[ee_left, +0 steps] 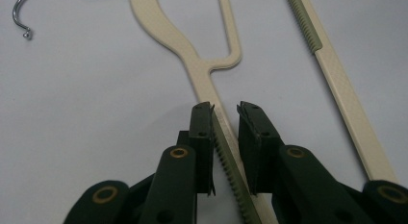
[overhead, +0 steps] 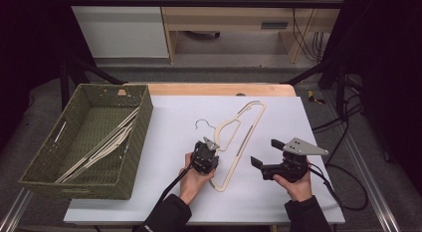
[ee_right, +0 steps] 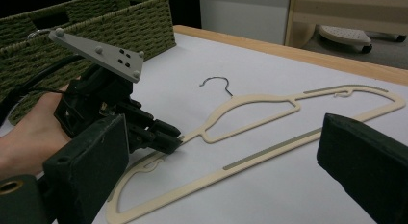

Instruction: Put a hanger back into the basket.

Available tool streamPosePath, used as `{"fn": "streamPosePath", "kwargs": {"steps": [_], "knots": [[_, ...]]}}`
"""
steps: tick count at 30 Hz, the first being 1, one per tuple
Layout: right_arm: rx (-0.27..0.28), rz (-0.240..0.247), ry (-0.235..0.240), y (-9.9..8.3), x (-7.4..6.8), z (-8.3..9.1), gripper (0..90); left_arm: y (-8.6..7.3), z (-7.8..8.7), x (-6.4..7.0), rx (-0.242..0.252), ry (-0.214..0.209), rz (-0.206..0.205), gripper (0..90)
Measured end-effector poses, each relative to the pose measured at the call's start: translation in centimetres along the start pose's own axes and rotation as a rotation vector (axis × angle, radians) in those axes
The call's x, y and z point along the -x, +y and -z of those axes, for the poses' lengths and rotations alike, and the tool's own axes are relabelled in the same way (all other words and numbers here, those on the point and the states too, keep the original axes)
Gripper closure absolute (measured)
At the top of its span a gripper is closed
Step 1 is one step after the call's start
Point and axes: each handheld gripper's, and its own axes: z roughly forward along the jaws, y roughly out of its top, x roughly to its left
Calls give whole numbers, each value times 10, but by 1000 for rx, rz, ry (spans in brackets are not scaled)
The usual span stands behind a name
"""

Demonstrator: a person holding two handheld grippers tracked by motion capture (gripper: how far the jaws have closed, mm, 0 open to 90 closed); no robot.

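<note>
Your L gripper (ee_left: 225,113) is nearer: jaws narrowly apart, straddling the cream hanger (overhead: 234,147)'s shoulder arm on the white table (overhead: 278,202), not clamped yet. Hanger's long axis runs away from you, along the jaws. R gripper (overhead: 263,153) gapes wide, just beside.

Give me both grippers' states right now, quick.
Left gripper: jaws open, straddling the shoulder bar of the cream hanger, not yet clamped.
Right gripper: jaws wide open, holding nothing, beside the hanger.
</note>
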Motion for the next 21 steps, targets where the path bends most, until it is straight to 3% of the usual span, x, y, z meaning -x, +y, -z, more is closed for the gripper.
{"fn": "streamPosePath", "kwargs": {"steps": [4, 6, 10, 11, 13, 14, 16, 21], "knots": [[5, -2, -4, 1, 0, 1, 47, -8, 8, -5, -18, -16, -45, 761], [5, -1, -1, 1, 0, 1, 47, -21, 15, -9, -13, -39, -66, 762], [-1, -3, -3, 0, 0, 0, 47, -36, 21, -12, 4, -61, -38, 764], [-1, -2, -1, 0, 0, 0, 47, -40, 24, -8, 14, -61, 8, 752], [-6, -6, 0, 0, 0, -1, 47, -37, 26, 1, 0, -31, 29, 706], [-6, -6, 0, 0, 0, -1, 47, -37, 26, 1, 0, -31, 29, 698], [-5, -1, 0, 0, 0, -1, 47, -31, 28, 9, -39, 18, 28, 711], [0, -6, 2, 0, -1, 0, 47, -30, 27, 5, -41, 3, 5, 770]]}}
